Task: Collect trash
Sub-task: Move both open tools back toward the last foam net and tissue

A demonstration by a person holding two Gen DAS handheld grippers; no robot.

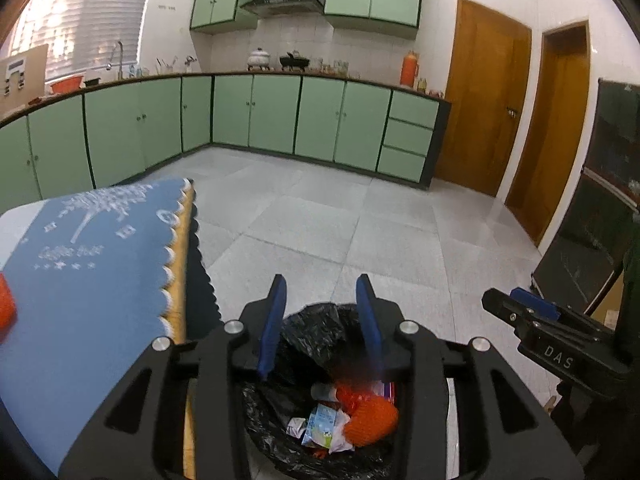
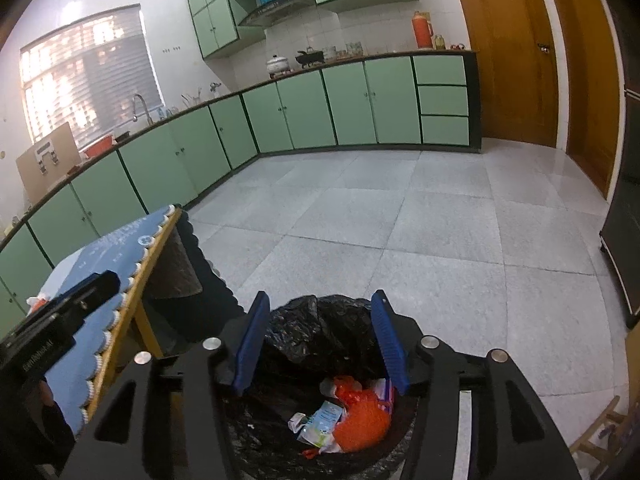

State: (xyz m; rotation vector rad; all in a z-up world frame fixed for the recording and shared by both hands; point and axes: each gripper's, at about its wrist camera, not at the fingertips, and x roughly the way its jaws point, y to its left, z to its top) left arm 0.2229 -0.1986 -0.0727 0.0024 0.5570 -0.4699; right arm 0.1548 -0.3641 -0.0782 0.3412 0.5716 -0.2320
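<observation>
A bin lined with a black bag [image 1: 316, 320] [image 2: 316, 320] stands on the floor just below both grippers. Inside lie an orange mesh bag [image 1: 372, 420] [image 2: 362, 420], a pale green and white wrapper [image 1: 320, 424] [image 2: 324, 420] and other crumpled scraps. My left gripper [image 1: 321, 280] hangs over the bin's opening, open, with nothing between its blue pads. My right gripper [image 2: 320, 295] hovers over the same bin, open and empty too. Each gripper shows from the side in the other's view: the right gripper [image 1: 520, 312] and the left gripper [image 2: 80, 300].
A table with a blue scalloped cloth [image 1: 100, 260] [image 2: 120, 264] stands left of the bin, with an orange item [image 1: 6, 308] at its near edge. Green kitchen cabinets [image 1: 276, 112] line the far wall. A dark appliance [image 1: 592, 220] stands at the right. Grey floor tiles [image 2: 420, 220] stretch beyond.
</observation>
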